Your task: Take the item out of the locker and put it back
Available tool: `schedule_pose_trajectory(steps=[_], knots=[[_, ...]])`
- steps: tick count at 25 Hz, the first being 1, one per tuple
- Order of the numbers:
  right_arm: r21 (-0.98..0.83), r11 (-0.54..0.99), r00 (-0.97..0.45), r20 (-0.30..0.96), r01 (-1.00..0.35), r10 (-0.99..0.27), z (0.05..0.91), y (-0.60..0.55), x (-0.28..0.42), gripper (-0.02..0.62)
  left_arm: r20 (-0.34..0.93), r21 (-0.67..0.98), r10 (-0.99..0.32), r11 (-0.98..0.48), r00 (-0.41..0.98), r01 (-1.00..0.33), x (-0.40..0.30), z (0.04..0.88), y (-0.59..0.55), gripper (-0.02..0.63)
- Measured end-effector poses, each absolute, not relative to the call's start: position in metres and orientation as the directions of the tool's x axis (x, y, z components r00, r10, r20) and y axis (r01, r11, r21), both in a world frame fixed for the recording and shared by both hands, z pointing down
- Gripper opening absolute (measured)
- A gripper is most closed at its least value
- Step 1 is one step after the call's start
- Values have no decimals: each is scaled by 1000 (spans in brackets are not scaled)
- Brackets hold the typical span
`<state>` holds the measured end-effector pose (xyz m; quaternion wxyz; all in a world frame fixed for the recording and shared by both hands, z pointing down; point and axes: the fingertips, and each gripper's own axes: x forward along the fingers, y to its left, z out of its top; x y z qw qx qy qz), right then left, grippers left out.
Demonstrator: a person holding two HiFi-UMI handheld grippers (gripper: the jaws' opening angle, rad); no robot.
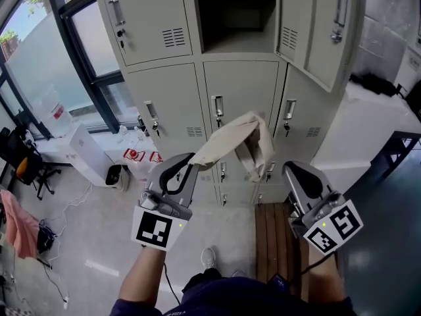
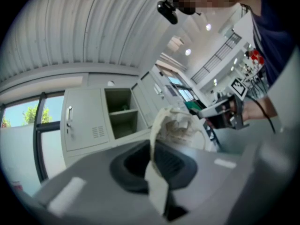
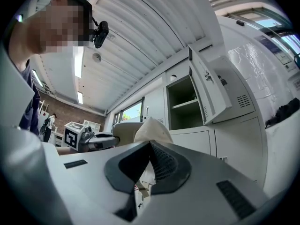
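The grey locker bank (image 1: 164, 18) stood on the far side, its upper middle compartment (image 1: 237, 18) open and its door (image 1: 322, 25) swung to the right. The cream tote bag (image 1: 230, 142) hung outside it, before the middle row of doors, a fold of cloth pinched in the narrow jaws of my left gripper (image 1: 189, 160). My right gripper (image 1: 291, 170) sat just right of the bag's dangling handles (image 1: 260, 160), jaws closed together.

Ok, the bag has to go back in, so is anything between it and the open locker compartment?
Nothing visible does. The cloth bag, clamped in the left gripper, hangs before the closed lower doors; the open compartment is above it, its door swung aside to the right.
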<state>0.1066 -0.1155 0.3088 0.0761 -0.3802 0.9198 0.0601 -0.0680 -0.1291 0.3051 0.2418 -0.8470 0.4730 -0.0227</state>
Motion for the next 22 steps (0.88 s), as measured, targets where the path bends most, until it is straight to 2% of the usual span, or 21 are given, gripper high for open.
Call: schedule_pose_trajectory(steps=[11, 22], knots=[[45, 697, -694, -163, -716, -702, 322, -93, 93, 5, -154, -423, -821, -447, 549, -788, -82, 322, -106, 20], [27, 652, -646, -176, -758, -743, 325, -90, 54, 5, -153, -422, -794, -486, 588, -765, -127, 326, -103, 20]])
